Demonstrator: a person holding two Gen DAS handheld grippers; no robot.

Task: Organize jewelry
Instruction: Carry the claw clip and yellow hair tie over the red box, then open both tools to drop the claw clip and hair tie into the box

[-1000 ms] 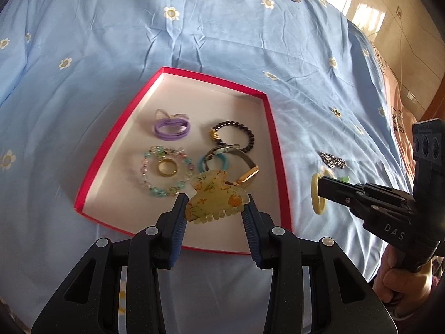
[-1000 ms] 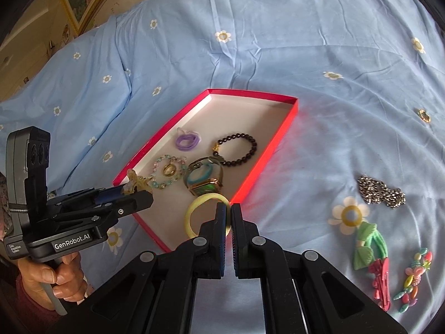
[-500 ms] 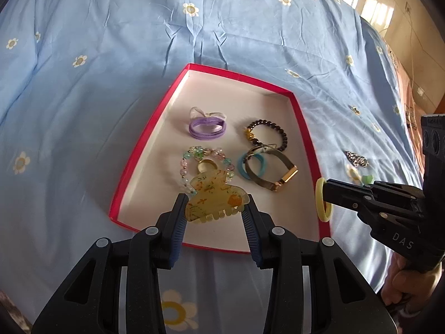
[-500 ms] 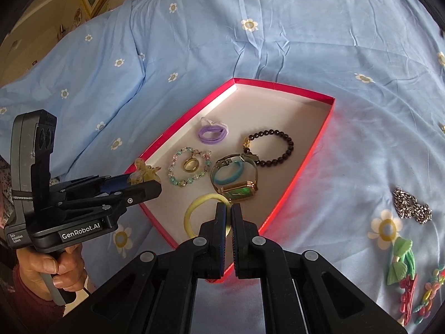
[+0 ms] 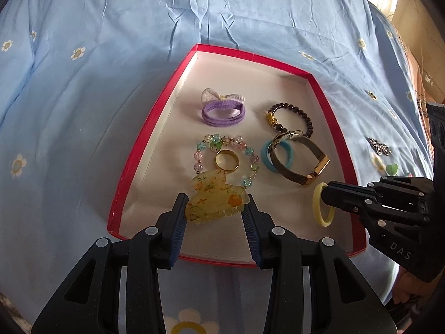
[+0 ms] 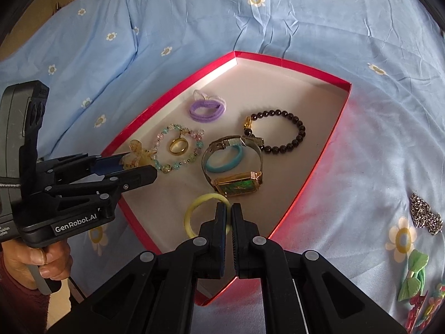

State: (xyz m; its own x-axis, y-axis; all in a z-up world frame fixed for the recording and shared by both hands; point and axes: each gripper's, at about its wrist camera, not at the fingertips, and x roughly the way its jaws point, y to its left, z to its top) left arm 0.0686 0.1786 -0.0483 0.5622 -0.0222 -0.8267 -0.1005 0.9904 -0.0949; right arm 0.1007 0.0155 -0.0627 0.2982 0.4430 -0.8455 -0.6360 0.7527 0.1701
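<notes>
Both tools now over red tray (image 5: pixel 155 117) w/ claw clip (image 5: pixel 215 199); yellow ring (image 6: pixel 207 214)

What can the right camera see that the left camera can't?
Only the right wrist view shows the watch's green face, the green bow on the sheet and the hand holding the left tool.

Only the left wrist view shows the whole yellow hair claw.

Both show the red tray, purple hair tie, black bead bracelet, gold ring, and the yellow ring in the right tool.
</notes>
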